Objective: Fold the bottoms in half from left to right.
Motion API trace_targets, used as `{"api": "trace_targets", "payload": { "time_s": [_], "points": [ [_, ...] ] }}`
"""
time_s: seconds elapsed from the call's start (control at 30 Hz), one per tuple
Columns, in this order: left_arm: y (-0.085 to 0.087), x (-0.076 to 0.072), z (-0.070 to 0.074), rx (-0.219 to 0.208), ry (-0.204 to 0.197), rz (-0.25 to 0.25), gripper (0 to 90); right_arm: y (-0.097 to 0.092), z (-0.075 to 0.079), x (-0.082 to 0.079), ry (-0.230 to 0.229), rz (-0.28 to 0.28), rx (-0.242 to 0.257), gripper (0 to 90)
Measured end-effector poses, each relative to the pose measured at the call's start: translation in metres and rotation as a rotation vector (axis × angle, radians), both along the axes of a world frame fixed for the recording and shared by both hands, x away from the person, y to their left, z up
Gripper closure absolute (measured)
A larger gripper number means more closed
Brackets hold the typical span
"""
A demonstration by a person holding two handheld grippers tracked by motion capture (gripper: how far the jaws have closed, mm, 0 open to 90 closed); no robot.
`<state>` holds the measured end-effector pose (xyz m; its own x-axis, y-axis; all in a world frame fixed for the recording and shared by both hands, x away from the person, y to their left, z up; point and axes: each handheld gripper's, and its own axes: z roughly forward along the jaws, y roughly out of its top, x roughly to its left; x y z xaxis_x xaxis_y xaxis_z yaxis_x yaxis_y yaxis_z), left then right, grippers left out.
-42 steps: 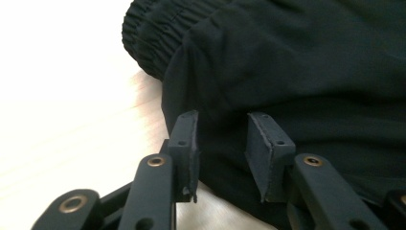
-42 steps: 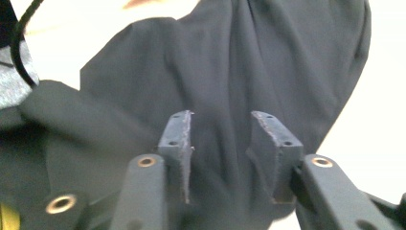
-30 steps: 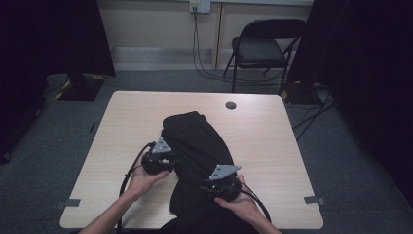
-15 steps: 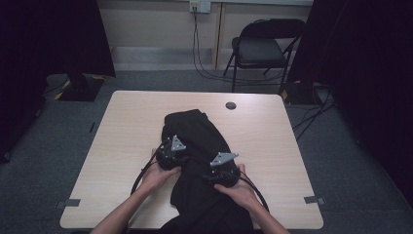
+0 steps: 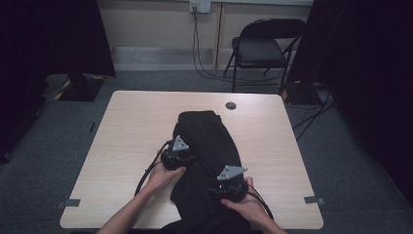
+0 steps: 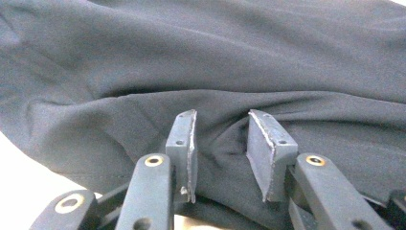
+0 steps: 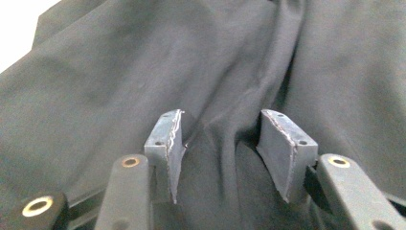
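A black garment (image 5: 204, 131) lies crumpled down the middle of the light wood table (image 5: 131, 136), its lower end hanging off the near edge. My left gripper (image 5: 183, 149) rests on the garment's left edge. In the left gripper view the left gripper (image 6: 221, 120) is open, its pads (image 6: 184, 143) apart with a low ridge of the cloth (image 6: 143, 62) between them. My right gripper (image 5: 223, 179) sits on the garment's lower right part. The right gripper (image 7: 220, 120) has just been opening and stands open over a fold of the cloth (image 7: 95, 86).
A small dark round grommet (image 5: 231, 105) sits in the table's far edge. A black folding chair (image 5: 265, 46) stands behind the table on the grey carpet, with cables (image 5: 199, 53) hanging from a wall socket. Bare tabletop lies left and right of the garment.
The left gripper has slid right, onto the garment's edge. The right gripper went forward, then came back toward the near edge.
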<state>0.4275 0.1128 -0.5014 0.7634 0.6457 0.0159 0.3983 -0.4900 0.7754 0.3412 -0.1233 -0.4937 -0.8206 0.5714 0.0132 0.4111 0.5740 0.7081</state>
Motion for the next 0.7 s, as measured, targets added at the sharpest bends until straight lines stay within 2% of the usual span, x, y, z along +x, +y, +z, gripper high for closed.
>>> {"api": "trace_targets", "payload": {
  "time_s": [0.1,0.17,0.2,0.23,0.3,0.33,0.37,0.47,0.53,0.57,0.63,0.67,0.7],
  "points": [
    [-0.009,-0.016,0.002,0.001,0.021,-0.061,63.5,-0.003,0.003,-0.029,0.053,0.052,0.014,50.8],
    [-0.016,-0.029,0.004,0.024,0.029,-0.113,63.6,-0.003,0.004,-0.045,0.1,0.084,0.032,51.0],
    [-0.019,-0.037,0.004,0.032,0.027,-0.142,63.6,-0.002,0.005,-0.052,0.108,0.108,0.028,51.1],
    [-0.02,-0.042,0.005,0.035,0.029,-0.147,63.8,-0.001,0.007,-0.059,0.119,0.134,0.008,52.5],
    [-0.02,-0.053,0.006,0.03,0.053,-0.159,64.6,-0.002,0.009,-0.06,0.168,0.119,0.039,55.1],
    [-0.018,-0.061,0.007,0.038,0.057,-0.166,64.5,-0.005,0.011,-0.057,0.151,0.097,0.056,55.3],
    [-0.017,-0.066,0.008,0.047,0.063,-0.168,64.6,-0.009,0.016,-0.051,0.102,0.051,0.066,55.4],
    [-0.014,-0.084,0.011,0.073,0.083,-0.194,64.5,-0.021,0.027,-0.03,0.037,-0.05,0.114,55.8],
    [-0.011,-0.097,0.012,0.082,0.101,-0.205,64.5,-0.032,0.031,-0.008,-0.022,-0.139,0.104,56.3],
    [-0.01,-0.1,0.013,0.089,0.108,-0.209,64.4,-0.038,0.03,0.006,-0.032,-0.193,0.106,56.4],
    [-0.008,-0.105,0.015,0.115,0.12,-0.226,64.3,-0.045,0.029,0.026,-0.054,-0.239,0.085,57.8],
    [-0.007,-0.106,0.017,0.118,0.143,-0.225,63.9,-0.046,0.028,0.033,-0.07,-0.256,0.068,57.9],
    [-0.006,-0.104,0.018,0.121,0.151,-0.236,63.6,-0.048,0.028,0.046,-0.087,-0.287,0.062,58.1]
  ]
}}
